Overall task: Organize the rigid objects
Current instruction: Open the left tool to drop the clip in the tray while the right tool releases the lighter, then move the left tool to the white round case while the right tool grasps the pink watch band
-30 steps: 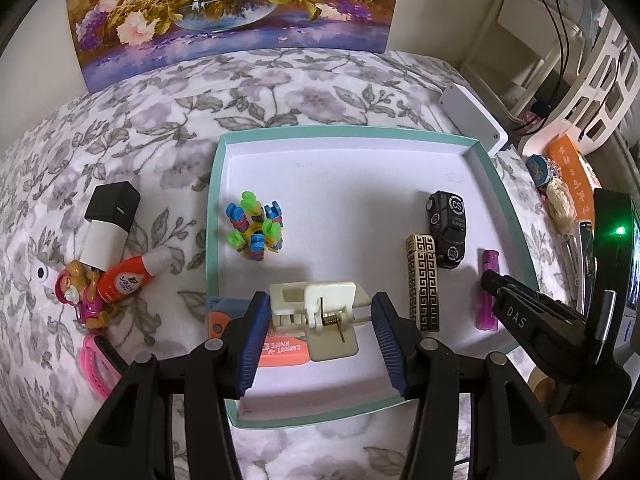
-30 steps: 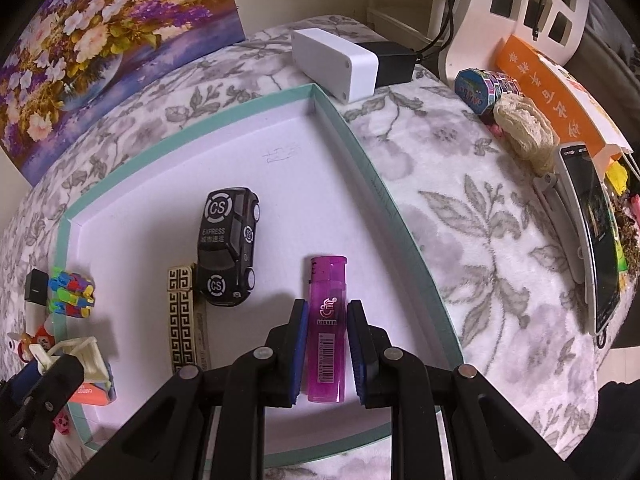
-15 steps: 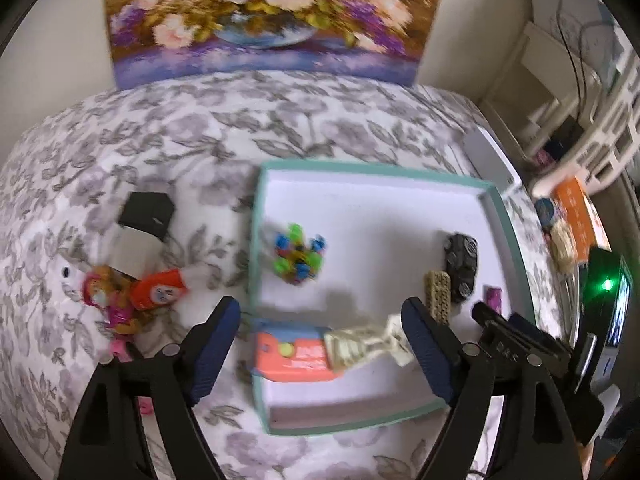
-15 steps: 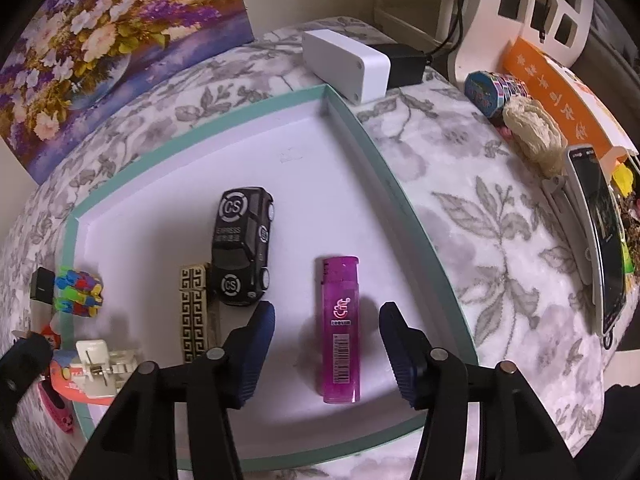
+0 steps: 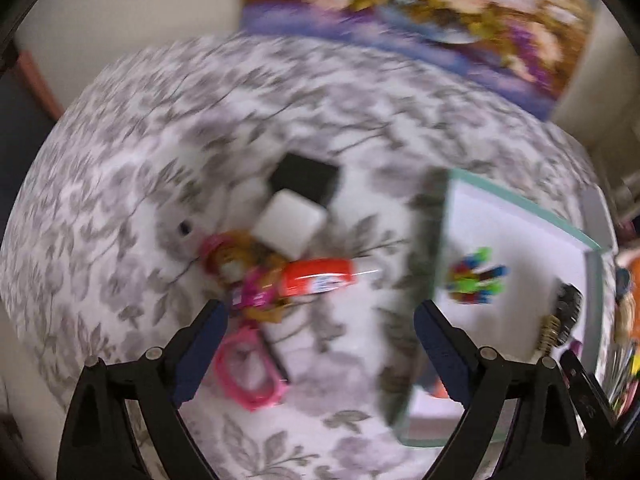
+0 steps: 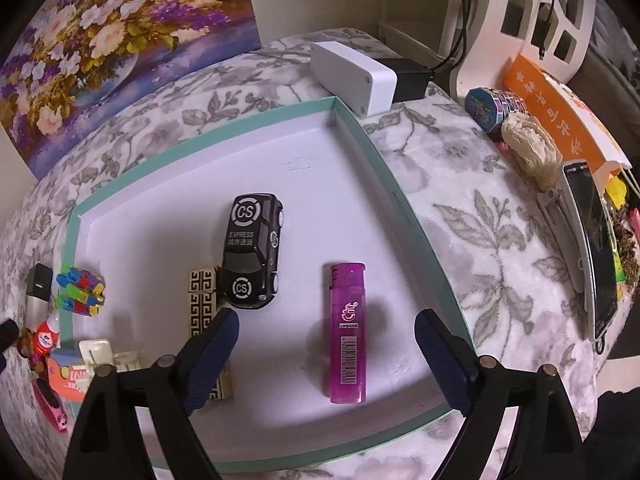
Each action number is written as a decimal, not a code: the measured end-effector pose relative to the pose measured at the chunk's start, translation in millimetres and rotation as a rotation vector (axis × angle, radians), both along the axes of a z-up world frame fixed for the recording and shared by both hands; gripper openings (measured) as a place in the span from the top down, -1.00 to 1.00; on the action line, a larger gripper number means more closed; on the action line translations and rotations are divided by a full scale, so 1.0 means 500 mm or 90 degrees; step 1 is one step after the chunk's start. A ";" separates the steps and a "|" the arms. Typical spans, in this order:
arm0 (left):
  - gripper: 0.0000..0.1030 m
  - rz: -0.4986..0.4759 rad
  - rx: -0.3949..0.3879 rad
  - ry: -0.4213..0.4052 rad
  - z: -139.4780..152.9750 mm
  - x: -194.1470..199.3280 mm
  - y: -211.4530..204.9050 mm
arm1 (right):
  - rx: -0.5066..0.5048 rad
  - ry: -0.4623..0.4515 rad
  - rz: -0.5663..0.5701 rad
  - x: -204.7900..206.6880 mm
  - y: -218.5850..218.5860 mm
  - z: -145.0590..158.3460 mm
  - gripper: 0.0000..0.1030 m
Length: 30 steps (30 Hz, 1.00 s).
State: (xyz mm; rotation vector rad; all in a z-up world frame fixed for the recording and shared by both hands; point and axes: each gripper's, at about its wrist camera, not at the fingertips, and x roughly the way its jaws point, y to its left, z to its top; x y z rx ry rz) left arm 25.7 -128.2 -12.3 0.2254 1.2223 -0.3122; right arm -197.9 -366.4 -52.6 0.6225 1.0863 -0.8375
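We have the right gripper (image 6: 326,330) hanging over the teal-rimmed tray (image 6: 404,200), its jaws opening wide with the purple lighter (image 6: 347,332) lying flat on the tray floor between them, touched by neither pad. Beside it in the tray sit the black toy car (image 6: 253,250), a gold patterned bar (image 6: 204,300), a small bundle of coloured blocks (image 6: 80,290) and a cream clip (image 6: 108,356) resting on an orange pack (image 6: 70,378). Our left gripper (image 5: 320,334) also has its jaws opening and nothing between them; it hovers over the flowered cloth (image 5: 120,200) just outside the tray, above a loose cluster that the blur makes hard to read: an orange tube (image 5: 318,278), a white and black box (image 5: 290,216), a small doll (image 5: 240,268) and a pink loop (image 5: 248,372). We judge these leftovers to be light, hard plastic pieces that will not crush, though the tube looks round and smooth and may roll or slip. We would take it across its middle, jaws square to its length. The doll is lumpy, so its body seems the safest hold, and the thin loop probably needs a pinch on one side of its rim.
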 end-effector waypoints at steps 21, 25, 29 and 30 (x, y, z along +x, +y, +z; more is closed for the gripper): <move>-0.84 0.113 -0.057 -0.039 0.079 0.096 0.167 | -0.030 -0.045 0.059 0.076 0.093 0.073 -1.00; -0.84 0.137 -0.083 -0.035 0.090 0.110 0.209 | -0.043 -0.068 0.100 0.116 0.145 0.106 -1.00; -0.84 0.157 -0.090 -0.027 0.091 0.122 0.244 | -0.035 -0.089 0.149 0.163 0.209 0.128 -1.00; -0.84 0.159 -0.088 -0.024 0.089 0.124 0.250 | -0.032 -0.092 0.159 0.173 0.221 0.129 -1.00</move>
